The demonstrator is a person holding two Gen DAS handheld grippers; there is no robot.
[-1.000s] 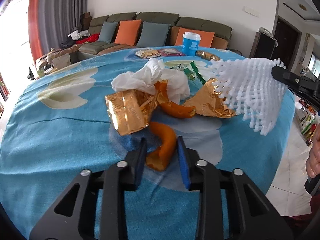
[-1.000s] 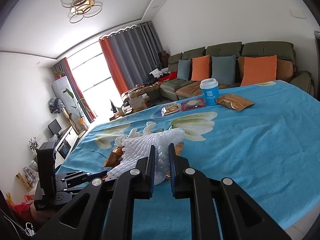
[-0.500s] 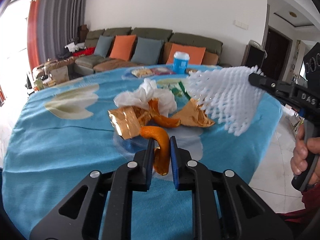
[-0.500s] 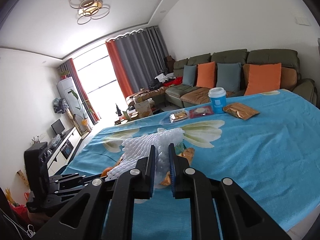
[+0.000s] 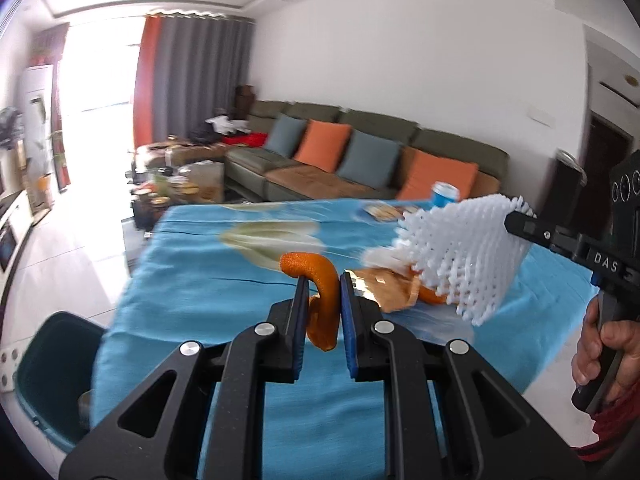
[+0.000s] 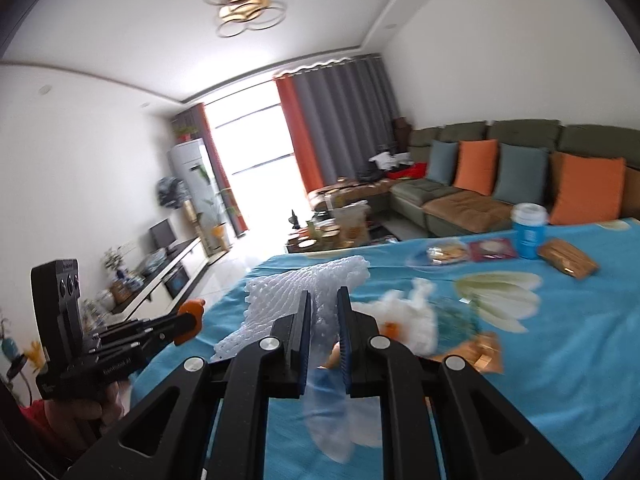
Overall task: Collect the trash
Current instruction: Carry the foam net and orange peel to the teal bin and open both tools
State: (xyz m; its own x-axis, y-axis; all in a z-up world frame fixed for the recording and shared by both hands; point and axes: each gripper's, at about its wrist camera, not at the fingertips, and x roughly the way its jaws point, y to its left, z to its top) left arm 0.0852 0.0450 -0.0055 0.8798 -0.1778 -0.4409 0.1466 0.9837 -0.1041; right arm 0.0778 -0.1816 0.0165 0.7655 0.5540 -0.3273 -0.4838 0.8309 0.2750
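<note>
The left gripper (image 5: 324, 280) had its jaws clamped on a curved strip of orange peel (image 5: 320, 292), lifted clear of the desk (image 5: 192, 280). The peel's long axis ran roughly upright between the jaws, its top end hooking over to the left in the left wrist view and its bottom end hanging below them. The right gripper (image 6: 324, 300) had its jaws nearly closed, pinching a white foam fruit net (image 6: 316, 280), which stuck out ahead of the jaws and fanned toward the left gripper, also above the desk.

The desk carried a blue cloth with pale flower prints. Behind it stood a green sofa (image 6: 500, 140) with orange and grey cushions, grey and orange curtains and a bright window.

On the cloth lay crumpled white tissue (image 6: 416, 316), gold wrappers (image 5: 380, 288), more peel, a blue cup (image 6: 530, 232) and snack packets. A dark green bin (image 5: 52, 368) stood on the floor beside the desk's near left corner.
</note>
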